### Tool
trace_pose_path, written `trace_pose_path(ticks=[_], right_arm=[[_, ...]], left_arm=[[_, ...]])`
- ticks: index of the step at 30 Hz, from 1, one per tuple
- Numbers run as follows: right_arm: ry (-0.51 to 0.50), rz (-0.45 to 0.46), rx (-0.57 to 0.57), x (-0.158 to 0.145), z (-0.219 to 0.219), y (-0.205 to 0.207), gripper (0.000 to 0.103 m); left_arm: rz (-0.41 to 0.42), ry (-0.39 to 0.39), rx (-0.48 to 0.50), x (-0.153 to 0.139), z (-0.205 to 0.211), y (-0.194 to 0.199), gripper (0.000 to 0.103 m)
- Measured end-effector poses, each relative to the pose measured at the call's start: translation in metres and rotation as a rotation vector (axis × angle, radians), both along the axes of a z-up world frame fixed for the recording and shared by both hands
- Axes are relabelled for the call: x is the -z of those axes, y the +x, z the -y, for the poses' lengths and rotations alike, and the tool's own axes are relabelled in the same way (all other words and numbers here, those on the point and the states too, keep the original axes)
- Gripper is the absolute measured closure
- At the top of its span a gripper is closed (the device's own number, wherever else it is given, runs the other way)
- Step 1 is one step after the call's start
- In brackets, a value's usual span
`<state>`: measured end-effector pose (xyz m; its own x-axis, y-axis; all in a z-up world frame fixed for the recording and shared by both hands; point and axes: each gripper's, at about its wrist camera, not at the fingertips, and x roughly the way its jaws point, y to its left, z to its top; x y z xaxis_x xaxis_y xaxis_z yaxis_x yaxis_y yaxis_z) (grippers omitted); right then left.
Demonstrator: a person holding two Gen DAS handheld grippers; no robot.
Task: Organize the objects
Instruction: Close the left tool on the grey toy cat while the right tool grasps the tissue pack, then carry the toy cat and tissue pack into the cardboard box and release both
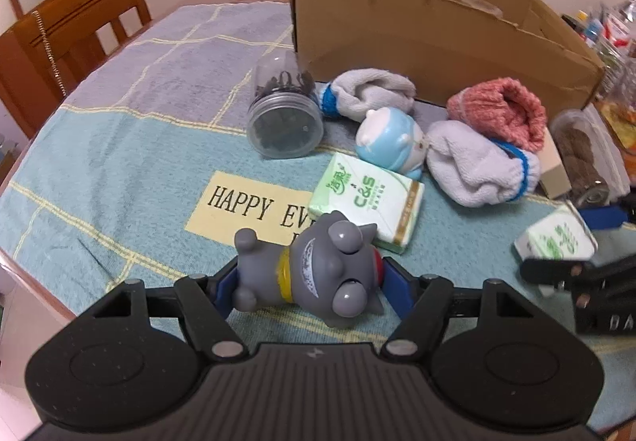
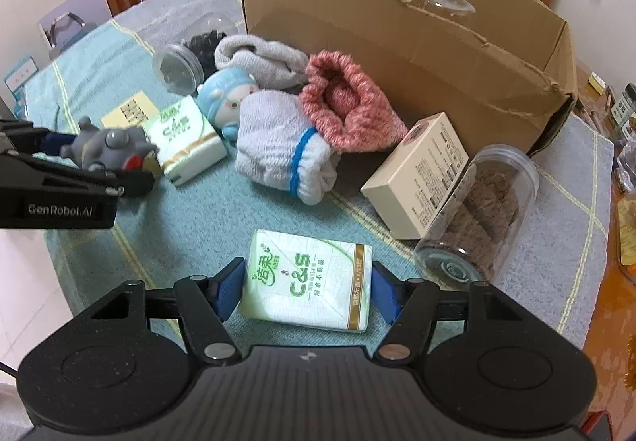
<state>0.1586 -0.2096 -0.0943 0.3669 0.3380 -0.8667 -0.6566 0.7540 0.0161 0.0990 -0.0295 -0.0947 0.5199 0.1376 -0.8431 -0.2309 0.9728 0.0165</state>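
The towel (image 1: pixel 119 162) on the table has a patch reading "HAPPY EV…". The left gripper (image 1: pixel 310 282), marked "GenRobot.AI" on its side, is clamped on a grey toy dog (image 1: pixel 314 274) lying sideways, just in front of a "C&S" tissue pack (image 1: pixel 369 198). The right gripper (image 2: pixel 306 286) has its blue pads tight against a second "C&S" tissue pack (image 2: pixel 310 282) on the towel, near the cardboard box (image 2: pixel 397 43).

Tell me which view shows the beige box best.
Right wrist: the beige box shows whole, printed face up, leaning on the clear jar. Left wrist catches only a sliver behind the socks.
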Motion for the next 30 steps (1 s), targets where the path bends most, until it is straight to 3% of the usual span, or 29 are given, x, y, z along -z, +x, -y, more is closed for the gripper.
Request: trace_pose_path(ticks=[8, 16, 30], right_arm=[[0.047, -0.023, 0.019, -0.029, 0.016, 0.006, 0.032], [0.027, 0.008, 0.030, -0.059, 0.019, -0.002, 0.032], [0.026, 0.091, 0.155, -0.109, 0.010, 0.023, 0.032]], left_arm=[[-0.003, -0.012, 0.122, -0.035, 0.000, 0.001, 0.032], [0.028, -0.015, 0.274, -0.071, 0.003, 0.020, 0.032], [0.133, -0.007, 0.473, -0.125, 0.009, 0.106, 0.032]])
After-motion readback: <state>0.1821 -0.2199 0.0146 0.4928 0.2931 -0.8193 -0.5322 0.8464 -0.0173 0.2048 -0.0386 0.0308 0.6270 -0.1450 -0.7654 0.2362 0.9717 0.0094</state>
